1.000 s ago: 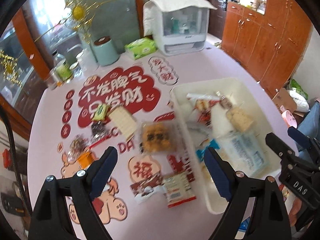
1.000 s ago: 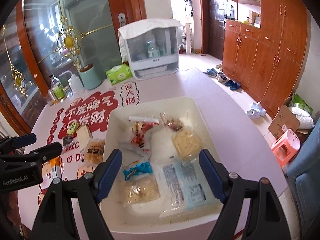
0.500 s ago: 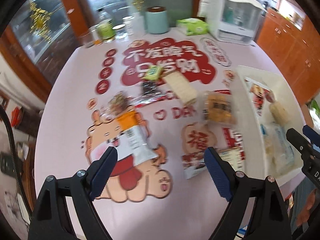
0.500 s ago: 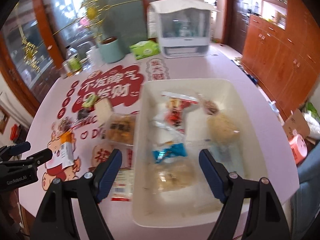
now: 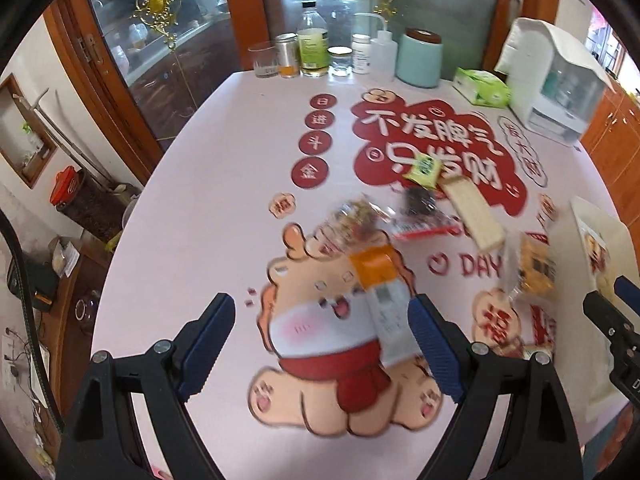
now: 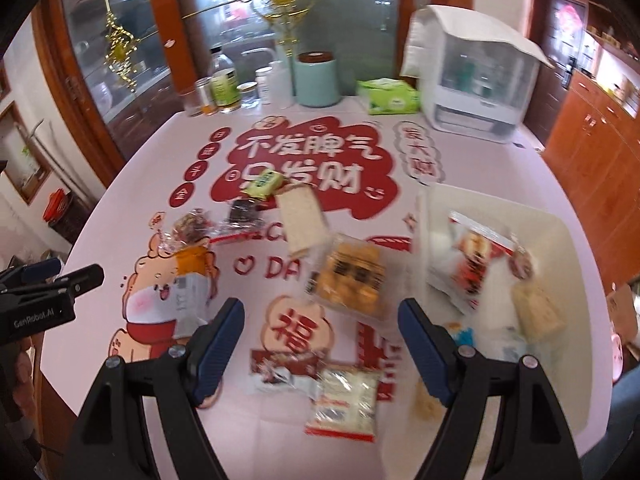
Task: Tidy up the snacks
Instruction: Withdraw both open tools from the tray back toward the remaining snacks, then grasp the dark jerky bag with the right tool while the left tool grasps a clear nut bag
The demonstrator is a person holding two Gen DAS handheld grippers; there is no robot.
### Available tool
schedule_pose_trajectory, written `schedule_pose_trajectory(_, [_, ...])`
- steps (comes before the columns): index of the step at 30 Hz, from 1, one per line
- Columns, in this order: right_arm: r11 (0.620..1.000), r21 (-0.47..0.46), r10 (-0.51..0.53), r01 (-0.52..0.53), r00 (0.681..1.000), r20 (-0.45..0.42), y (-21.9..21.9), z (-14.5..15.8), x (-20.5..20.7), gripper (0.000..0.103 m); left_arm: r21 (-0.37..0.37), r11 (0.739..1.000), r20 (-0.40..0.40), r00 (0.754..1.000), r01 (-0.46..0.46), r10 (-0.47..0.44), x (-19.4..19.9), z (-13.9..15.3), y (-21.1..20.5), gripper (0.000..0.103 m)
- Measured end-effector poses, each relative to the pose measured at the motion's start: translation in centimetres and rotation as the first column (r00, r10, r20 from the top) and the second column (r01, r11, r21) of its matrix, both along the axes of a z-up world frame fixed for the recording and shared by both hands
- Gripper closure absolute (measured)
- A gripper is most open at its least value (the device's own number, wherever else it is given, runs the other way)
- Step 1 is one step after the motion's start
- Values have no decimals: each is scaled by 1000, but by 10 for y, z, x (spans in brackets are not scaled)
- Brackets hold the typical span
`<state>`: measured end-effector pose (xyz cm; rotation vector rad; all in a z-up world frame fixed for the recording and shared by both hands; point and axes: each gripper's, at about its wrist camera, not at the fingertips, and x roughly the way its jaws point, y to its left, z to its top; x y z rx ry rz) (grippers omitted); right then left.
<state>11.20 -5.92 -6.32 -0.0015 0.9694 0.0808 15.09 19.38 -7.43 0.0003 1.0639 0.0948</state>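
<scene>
Several snack packets lie loose ahead of both tongs, beside the white tray (image 6: 568,240). Left tongs (image 5: 320,340) and right tongs (image 6: 320,336) gape, holding nothing. I'd center the orange packet (image 5: 380,280), just inside the left tongs' right finger, before closing.

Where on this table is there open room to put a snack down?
Free: the pink table left of the red discs, and the strip between tissue pack and tray. Crowded: the snack cluster beside the tray, from green packet to cookie pack.
</scene>
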Motion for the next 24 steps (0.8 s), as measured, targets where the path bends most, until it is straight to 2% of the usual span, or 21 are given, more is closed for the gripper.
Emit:
schedule_pose_trajectory(3, [999, 18, 35, -35, 999, -1, 16, -1, 22, 23, 17, 999, -14, 999, 31, -30, 24, -12, 6, 15])
schedule_pose_trajectory(7, [995, 58, 81, -81, 997, -3, 36, -8, 56, 23, 70, 990, -48, 992, 121, -118, 57, -36, 2, 15])
schedule_pose_trajectory(9, [992, 90, 94, -90, 995, -33, 44, -16, 79, 23, 90, 982, -62, 985, 166, -161, 74, -48, -4, 15])
schedule_pose_trajectory(13, [982, 171, 93, -76, 991, -94, 55, -38, 125, 23, 78, 972, -90, 972, 223, -216, 101, -71, -10, 15])
schedule_pose_trajectory(19, [967, 253, 80, -30, 978, -191, 70, -79, 179, 26, 48, 972, -133, 966, 230, -222, 138, -106, -10, 15])
schedule_pose_trajectory(24, [963, 271, 65, 7, 964, -258, 89, -105, 206, 31, 6, 974, -164, 961, 228, -224, 152, -126, -10, 15])
